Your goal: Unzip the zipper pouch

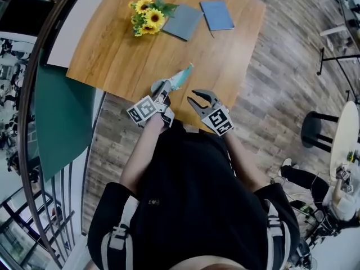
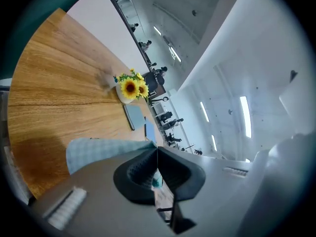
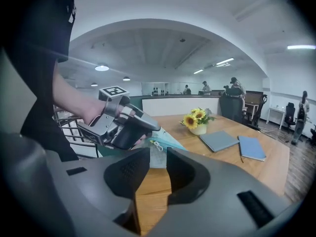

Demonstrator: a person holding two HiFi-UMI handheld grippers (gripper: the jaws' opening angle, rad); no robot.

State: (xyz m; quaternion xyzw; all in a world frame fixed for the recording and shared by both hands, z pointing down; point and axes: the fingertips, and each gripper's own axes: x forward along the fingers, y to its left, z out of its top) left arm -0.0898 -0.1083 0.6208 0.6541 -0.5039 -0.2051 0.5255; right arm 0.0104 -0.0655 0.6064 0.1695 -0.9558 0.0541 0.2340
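Two grippers: held side by side, apart, low over the table's near edge
Marker cubes: black-and-white square patterns on the left cube (image 1: 142, 110) and the right cube (image 1: 217, 120)
Shirt tag: small mark on the person's black shirt (image 1: 153, 202), too small to read
Left gripper (image 2: 157, 153): jaws together, clamped on one end of the pouch (image 1: 183, 75)
Right gripper (image 3: 158, 164): jaws apart, nothing pinched; bare wood shows through the gap
Pouch: teal with a pale check, at the table's near edge, its free end pointing toward the middle of the table
White cord (image 3: 155, 144): on the pouch, just past the right gripper's tips
Hard to tell: whether the zip is open or closed; whether the pouch reaches in between the right jaws; the clamped end is covered by the left gripper's body
Table (image 1: 112, 44): wooden, cut off at the top of the head view
Sunflowers (image 1: 147, 18): in a pale pot (image 3: 200, 129), on the far side
Grey notebook (image 1: 183, 22): just beside the flowers
Blue notebook (image 1: 217, 14): near the grey one, apart from it
Floor (image 1: 275, 83): wood-pattern planks
Black stool (image 1: 312, 129): well off to the right, beside a white round table (image 1: 344, 139)
Far people: small figures at desks in the right gripper view, too small to make out
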